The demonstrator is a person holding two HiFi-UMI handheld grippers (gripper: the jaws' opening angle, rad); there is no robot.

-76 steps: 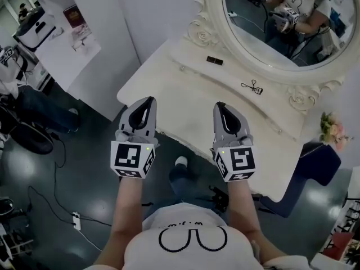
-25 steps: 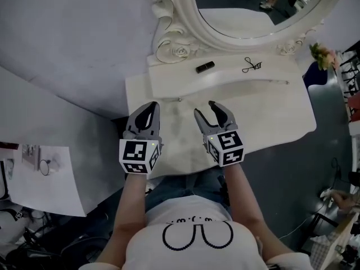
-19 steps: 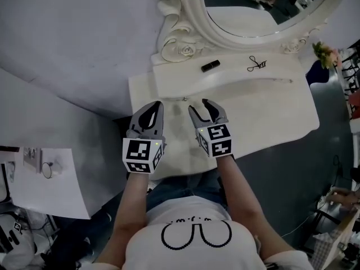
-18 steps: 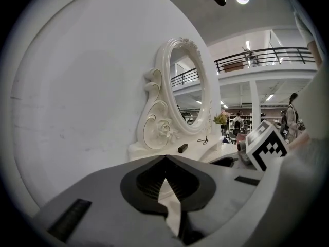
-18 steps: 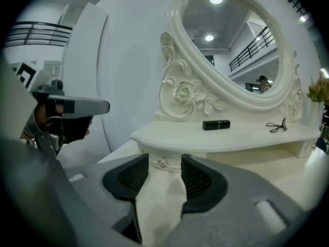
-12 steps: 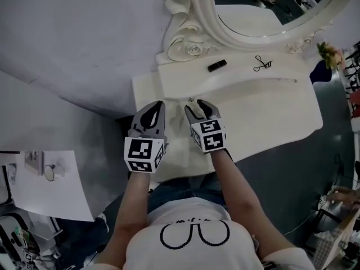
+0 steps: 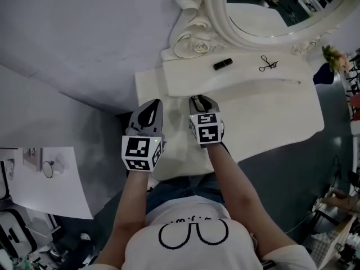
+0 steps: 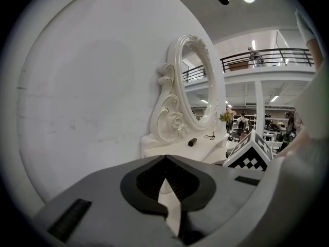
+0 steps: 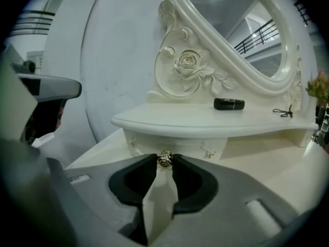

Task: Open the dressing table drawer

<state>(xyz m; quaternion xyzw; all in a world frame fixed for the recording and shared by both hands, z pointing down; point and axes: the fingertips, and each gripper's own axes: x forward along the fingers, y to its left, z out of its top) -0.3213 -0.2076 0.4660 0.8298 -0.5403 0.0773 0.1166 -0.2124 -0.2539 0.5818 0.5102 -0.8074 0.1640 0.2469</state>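
Metal knob (image 9: 164,159) of the drawer (image 9: 149,144), under the shelf (image 9: 205,121) near the table's (image 7: 270,114) back-left corner, is pinched between the closing jaws of the right gripper (image 7: 198,100), giving a hold for pulling. Left gripper (image 7: 151,108) is kept alongside, jaws together and empty, out of the way.

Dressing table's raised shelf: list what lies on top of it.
A small black case and a black eyelash curler lie on the raised shelf, well apart. Whatever sits under the mirror frame's carved base is covered.
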